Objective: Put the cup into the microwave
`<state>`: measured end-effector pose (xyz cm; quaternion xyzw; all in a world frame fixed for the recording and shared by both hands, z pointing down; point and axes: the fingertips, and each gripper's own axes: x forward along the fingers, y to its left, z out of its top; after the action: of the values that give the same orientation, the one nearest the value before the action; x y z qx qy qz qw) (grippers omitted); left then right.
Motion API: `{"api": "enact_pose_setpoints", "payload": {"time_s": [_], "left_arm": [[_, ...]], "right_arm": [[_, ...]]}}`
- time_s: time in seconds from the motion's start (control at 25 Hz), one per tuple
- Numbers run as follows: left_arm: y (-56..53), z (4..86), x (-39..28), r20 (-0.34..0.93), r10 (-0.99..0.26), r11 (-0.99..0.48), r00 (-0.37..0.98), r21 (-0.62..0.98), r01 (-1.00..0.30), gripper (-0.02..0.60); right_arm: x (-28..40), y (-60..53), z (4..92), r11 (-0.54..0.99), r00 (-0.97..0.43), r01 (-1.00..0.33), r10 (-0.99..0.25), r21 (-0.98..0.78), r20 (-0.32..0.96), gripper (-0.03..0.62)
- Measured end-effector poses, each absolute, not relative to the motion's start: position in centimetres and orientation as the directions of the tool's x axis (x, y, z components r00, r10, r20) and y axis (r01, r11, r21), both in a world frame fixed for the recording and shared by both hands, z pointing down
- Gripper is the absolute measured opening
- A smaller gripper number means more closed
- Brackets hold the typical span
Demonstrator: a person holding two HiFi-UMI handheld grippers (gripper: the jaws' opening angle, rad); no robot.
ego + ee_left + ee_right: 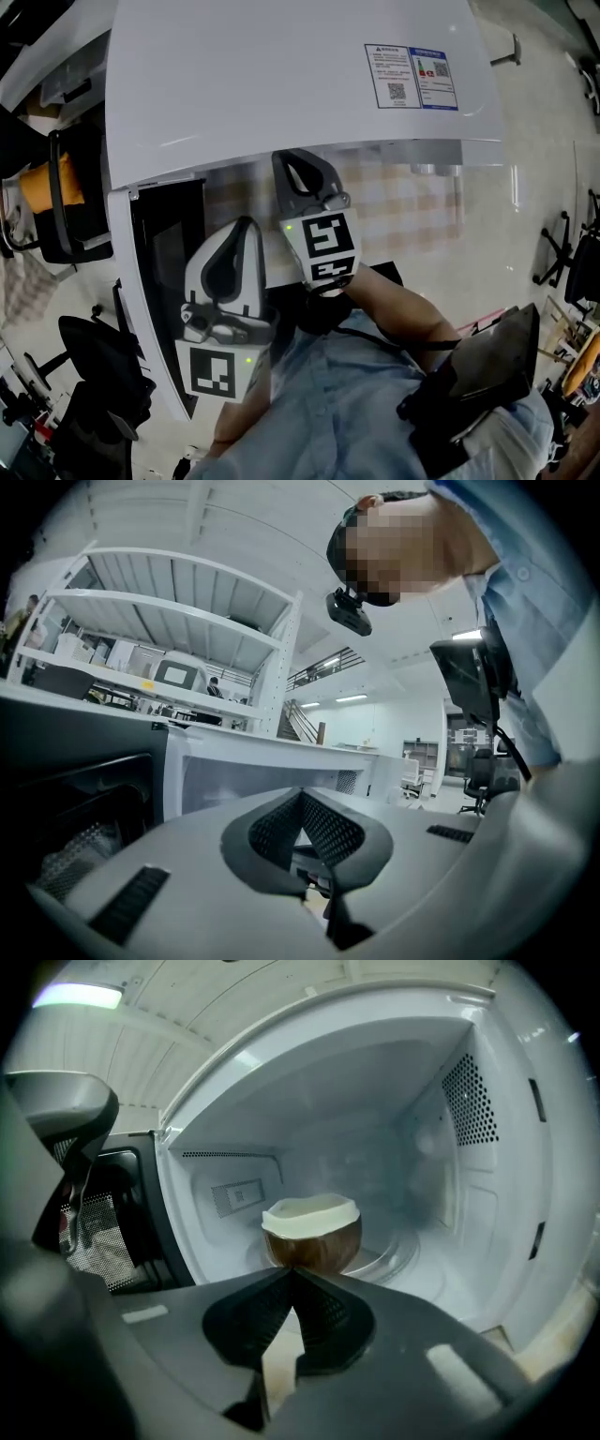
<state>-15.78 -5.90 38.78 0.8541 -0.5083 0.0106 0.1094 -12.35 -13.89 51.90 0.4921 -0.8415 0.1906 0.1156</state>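
1. Microwave [281, 84]: white and the largest item. The head view shows it from above. The right gripper view looks into its pale cavity [450, 1204], which has a perforated panel on the right-hand wall.

2. Microwave door [164, 281]: swung open at the left of the head view, with a dark window. The right gripper view shows it beside the cavity [112, 1232], where the mesh of the window is visible.

3. Person: a light blue sleeve [356, 375] runs up to the right gripper.

4. Left gripper [239, 230]: held in front of the open door, outside the cavity. In its own view the fingers [281, 832] meet at the tips with nothing between them (closed and empty).

5. Right gripper [298, 164]: its tip goes under the microwave's front edge. In its own view the fingers [253, 1316] are pressed together at the tips and hold nothing.

6. Turntable [394, 1260]: a round glass plate on the cavity floor.

7. Cup [311, 1234]: brown body with a cream-white rim. It stands upright on the turntable inside the microwave, just beyond the right gripper's closed fingertips. Its base is hidden behind them, so contact cannot be told.

8. Label [412, 77]: a white and blue sticker on the microwave top (print too small to read).
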Motion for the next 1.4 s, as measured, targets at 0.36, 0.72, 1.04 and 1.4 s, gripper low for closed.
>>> {"api": "enact_pose_setpoints", "payload": {"time_s": [0.36,0.72,1.04,1.4], "left_arm": [[-7.5,38.7,-17.0,0.136,-0.87,-0.447,0.474,0.189,-0.874,0.005],[-4.9,36.5,-16.4,0.144,-0.893,-0.402,0.426,0.167,-0.9,0.005],[-1.8,28.2,-15.7,0.071,-0.945,-0.311,0.318,0.095,-0.945,0.005],[2.8,21.0,-11.8,0.031,-0.969,-0.245,0.244,-0.015,-0.969,0.005]], "right_arm": [[-13.0,-16.6,52.0,0.446,-0.485,-0.874,-0.782,-0.191,0.393,0.003],[-13.9,-12.1,49.4,0.567,-0.597,-0.799,-0.702,-0.202,0.389,0.003],[-12.1,-6.2,37.0,0.692,-0.702,-0.706,-0.658,-0.148,0.271,0.003],[-7.5,-0.2,26.1,0.772,-0.767,-0.631,-0.608,-0.072,0.204,0.002]]}}
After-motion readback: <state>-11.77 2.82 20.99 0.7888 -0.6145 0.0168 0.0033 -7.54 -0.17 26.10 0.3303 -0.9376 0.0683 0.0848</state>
